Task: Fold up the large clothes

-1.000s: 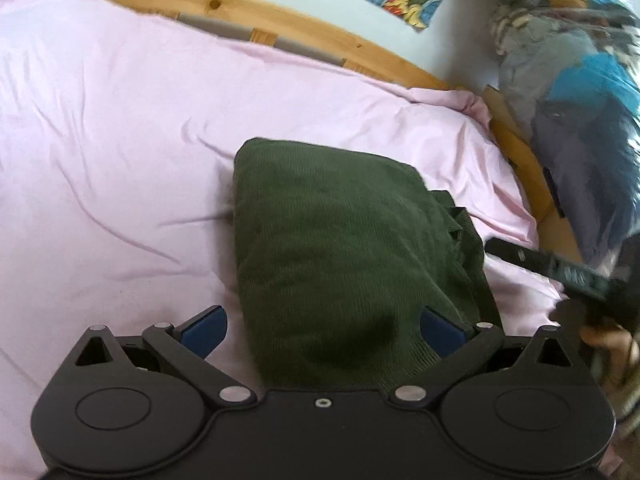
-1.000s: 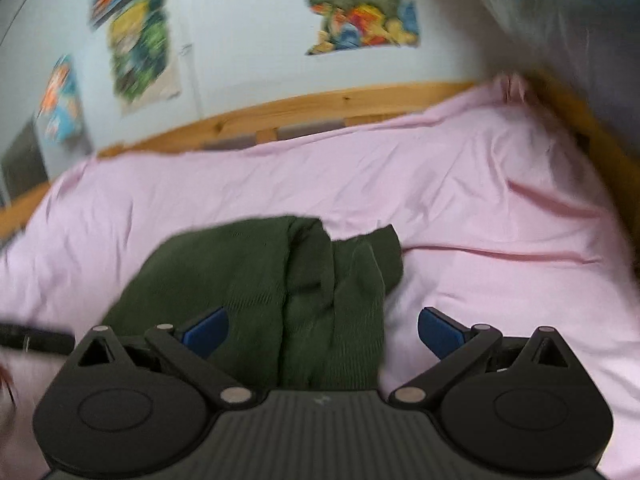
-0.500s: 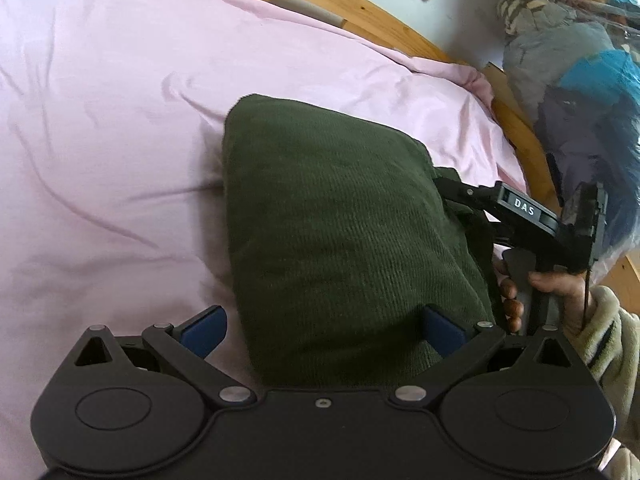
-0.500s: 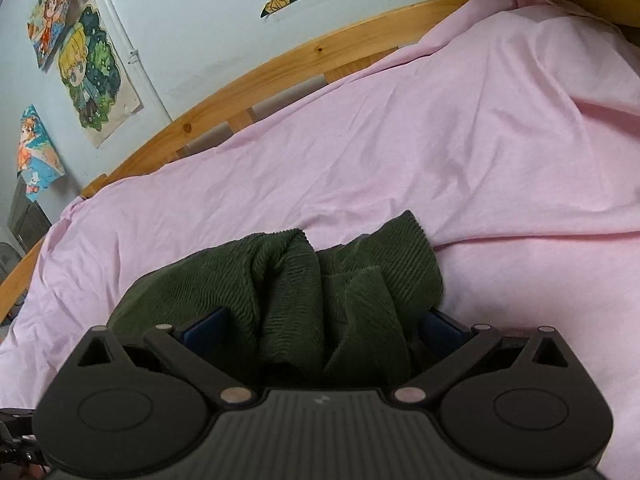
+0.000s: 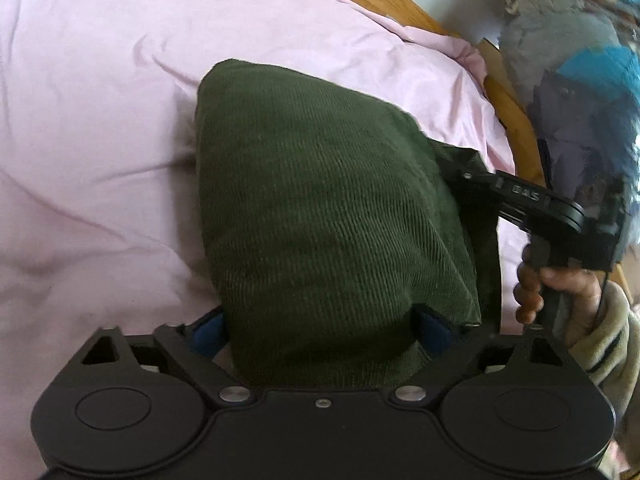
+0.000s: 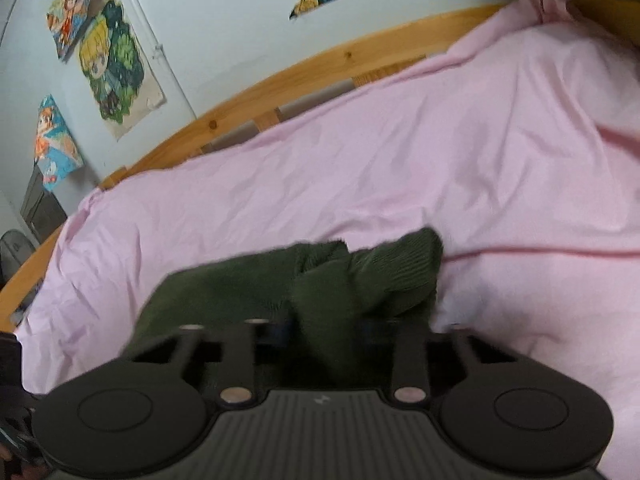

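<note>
A folded dark green ribbed-knit garment (image 5: 320, 208) lies in a thick bundle on a wrinkled pale pink bedsheet (image 5: 88, 128), with both hand-held grippers clamped on its near edges. In the left wrist view, the black left gripper (image 5: 320, 326) has its blue-padded fingers (image 5: 434, 328) pressed against either side of the bundle's near end, the green cloth filling the space between them and bulging over the gripper's body. Just to the right, the black right gripper (image 5: 476, 184) reaches in from the side, its fingers buried in the looser folds at the garment's right edge; a bare hand (image 5: 560, 284) in a cream fleece sleeve (image 5: 604, 344) grips its handle. The right wrist view, partly blurred, shows the right gripper (image 6: 320, 326) with its fingers drawn close together around a bunched ridge of the green knit (image 6: 320, 280), the cloth rising between them and spilling forward onto the sheet (image 6: 440, 152). A light wooden bed frame (image 6: 248, 96) curves behind the mattress, and colourful cartoon posters (image 6: 112, 72) hang on the pale wall (image 6: 224, 12) above it. In the left wrist view, a heap of grey and blue fabric in clear plastic (image 5: 568, 64) stands beyond the bed's far corner.
</note>
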`<state>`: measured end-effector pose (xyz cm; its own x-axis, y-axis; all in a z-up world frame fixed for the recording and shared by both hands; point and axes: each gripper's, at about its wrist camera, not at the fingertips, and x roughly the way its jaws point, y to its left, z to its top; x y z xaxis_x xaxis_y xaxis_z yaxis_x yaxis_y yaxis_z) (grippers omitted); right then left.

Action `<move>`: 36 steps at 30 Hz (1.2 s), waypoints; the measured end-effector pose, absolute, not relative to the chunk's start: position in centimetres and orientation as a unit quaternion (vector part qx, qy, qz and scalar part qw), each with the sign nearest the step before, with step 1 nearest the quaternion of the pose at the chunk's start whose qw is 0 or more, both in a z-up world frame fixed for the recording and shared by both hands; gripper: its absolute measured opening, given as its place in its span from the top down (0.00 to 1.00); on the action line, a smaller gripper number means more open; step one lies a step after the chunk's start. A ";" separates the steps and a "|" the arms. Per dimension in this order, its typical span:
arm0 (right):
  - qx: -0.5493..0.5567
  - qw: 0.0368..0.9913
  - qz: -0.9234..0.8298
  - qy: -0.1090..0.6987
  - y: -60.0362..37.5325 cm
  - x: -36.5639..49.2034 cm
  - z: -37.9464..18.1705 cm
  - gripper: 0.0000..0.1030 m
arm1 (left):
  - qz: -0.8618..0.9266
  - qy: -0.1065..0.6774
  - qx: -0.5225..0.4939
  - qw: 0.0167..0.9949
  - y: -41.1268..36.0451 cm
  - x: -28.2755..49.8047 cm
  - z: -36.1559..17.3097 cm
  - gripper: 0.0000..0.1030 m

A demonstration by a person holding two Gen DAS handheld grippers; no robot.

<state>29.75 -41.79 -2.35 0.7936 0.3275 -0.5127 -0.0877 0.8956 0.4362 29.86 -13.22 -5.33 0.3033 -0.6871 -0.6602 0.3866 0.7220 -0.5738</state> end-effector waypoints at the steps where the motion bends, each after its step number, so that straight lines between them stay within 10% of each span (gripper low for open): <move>1: 0.201 0.925 0.117 0.299 -41.7 29.5 -1.8 0.83 | -0.337 0.484 -0.165 0.790 -13.0 29.9 -5.3 0.15; 17: 0.204 0.926 0.204 0.244 -33.3 29.4 7.2 0.87 | -0.305 0.456 -0.189 0.814 -5.2 29.2 1.4 0.25; 25: 0.211 0.916 0.186 0.285 -28.4 34.5 1.7 0.85 | -0.239 0.508 -0.171 0.810 -1.6 31.4 -2.1 0.22; 36: 0.114 0.947 0.157 0.256 -28.0 30.3 2.7 0.27 | -0.157 0.419 -0.114 0.887 -4.2 25.6 1.3 0.04</move>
